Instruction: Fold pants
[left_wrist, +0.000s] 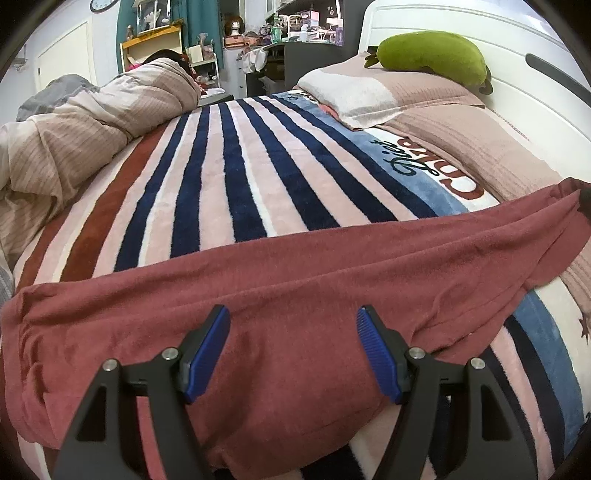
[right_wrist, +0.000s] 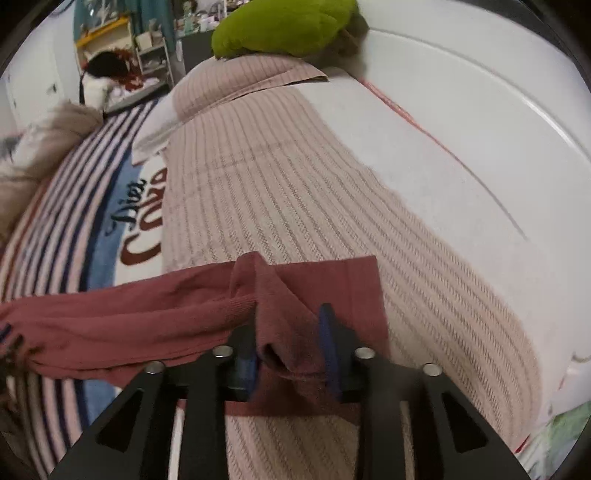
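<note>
Pants: dusty-red knit pants (left_wrist: 295, 266) lie stretched sideways across the near part of the bed, over a striped plush blanket (left_wrist: 229, 177); the far right end reaches onto a beige ribbed pillow.
Pants, right end: in the right wrist view the red fabric (right_wrist: 129, 314) ends in a ribbed cuff that is bunched and folded, part of it lying flat on the ribbed pillow (right_wrist: 295, 184).
Left gripper: the left gripper (left_wrist: 293, 325) hangs just above the wide middle part of the pants, tilted downward.
Left fingers: the blue ribbed fingers (left_wrist: 208, 350) stand wide apart with nothing between them but the cloth lying below; they grip nothing.
Right gripper: the right gripper (right_wrist: 290, 332) sits at the cuff end of the pants, angled down at the pillow.
Right fingers: a bunched fold of the cuff lies between the blue fingers (right_wrist: 328, 343), which stand partly closed; the blurred picture does not let me tell whether they press on the cloth.
Bed surroundings: a green plush toy (left_wrist: 432, 53) lies on the far pillow against the white headboard (left_wrist: 498, 48); a crumpled beige duvet (left_wrist: 74, 133) is heaped along the left edge.
</note>
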